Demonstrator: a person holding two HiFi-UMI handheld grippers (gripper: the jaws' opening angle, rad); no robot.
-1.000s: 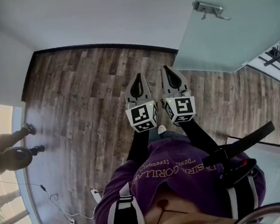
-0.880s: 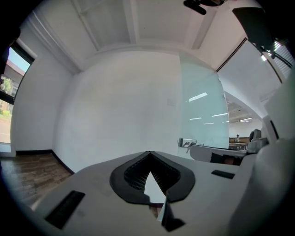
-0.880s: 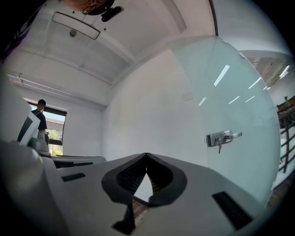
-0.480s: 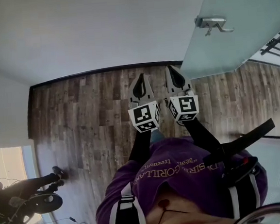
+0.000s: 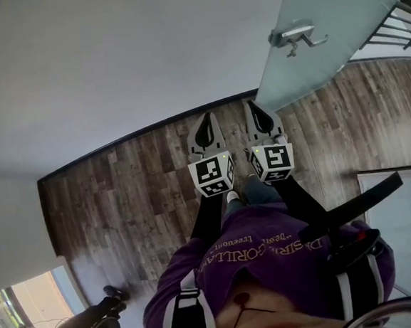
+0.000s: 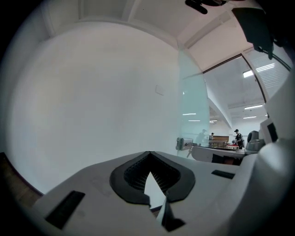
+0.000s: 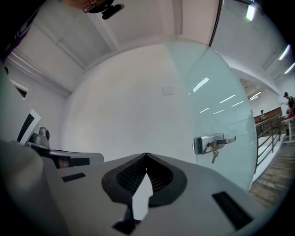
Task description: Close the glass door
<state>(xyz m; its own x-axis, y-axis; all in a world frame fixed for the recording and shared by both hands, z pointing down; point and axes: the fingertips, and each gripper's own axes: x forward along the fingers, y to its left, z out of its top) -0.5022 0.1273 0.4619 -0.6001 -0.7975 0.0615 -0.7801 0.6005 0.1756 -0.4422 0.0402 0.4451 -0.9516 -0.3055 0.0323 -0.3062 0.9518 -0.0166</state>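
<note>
glass door at the upper right of the head view: a frosted, pale green pane, flat and smooth, set at an angle to the plain white wall and well ahead of both grippers, touched by neither. carried a brushed metal lever handle on a rectangular plate, with a small key dangling beneath it in the right gripper view. past the pane's far edge, dark metal railing of thin parallel bars. underfoot, wood-plank floor, grey-brown and streaky, edged by a dark skirting line along the wall. left gripper and right gripper side by side, held level, pointed at the wall just left of the door. smooth grey wedge-shaped shells, black ribbed pads inside. jaws of each pressed together at the tips, pinching nothing. cube of black-and-white square markers at the back of each. lower in the head view, purple shirt with pale lettering, crossed by black straps.
</note>
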